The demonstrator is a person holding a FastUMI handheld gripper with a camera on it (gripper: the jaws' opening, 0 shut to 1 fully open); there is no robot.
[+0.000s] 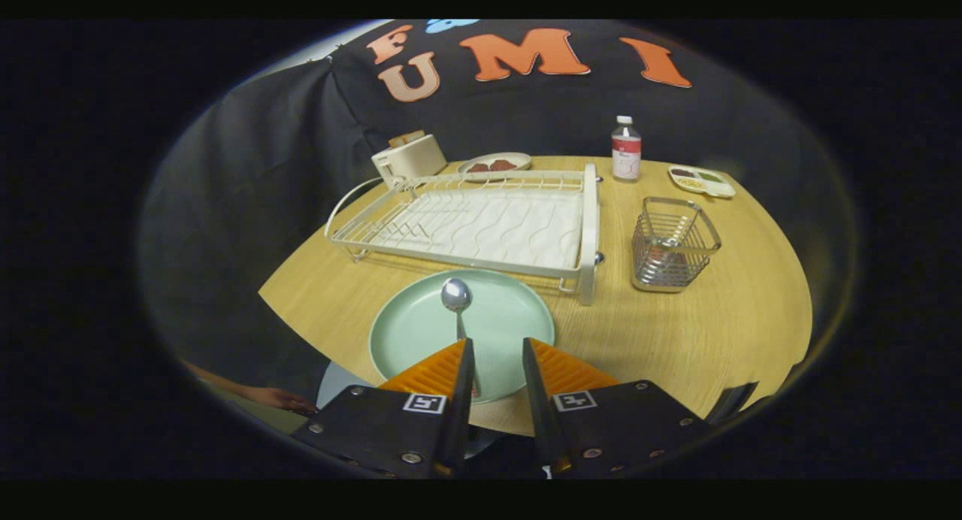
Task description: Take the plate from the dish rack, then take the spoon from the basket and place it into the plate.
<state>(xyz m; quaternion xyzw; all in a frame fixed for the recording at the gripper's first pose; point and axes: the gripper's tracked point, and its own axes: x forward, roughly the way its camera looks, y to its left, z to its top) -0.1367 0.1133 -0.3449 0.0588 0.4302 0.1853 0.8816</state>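
A pale green plate (pixel 409 340) lies on the wooden table just in front of the white dish rack (pixel 481 227). A metal spoon (pixel 456 295) rests in the plate, bowl toward the rack, and its handle runs back under my left finger. My gripper (pixel 496 343) hovers over the near part of the plate. Its fingers stand apart with nothing pressed between them. The wire basket (pixel 673 246) stands to the right of the rack, beyond my right finger.
Behind the rack stand a cream toaster (pixel 409 158) and a dish of food (pixel 496 161). A small bottle (pixel 626 149) and a sectioned tray (pixel 701 180) sit at the far right. A person's hand (pixel 278 398) shows below the table's near left edge.
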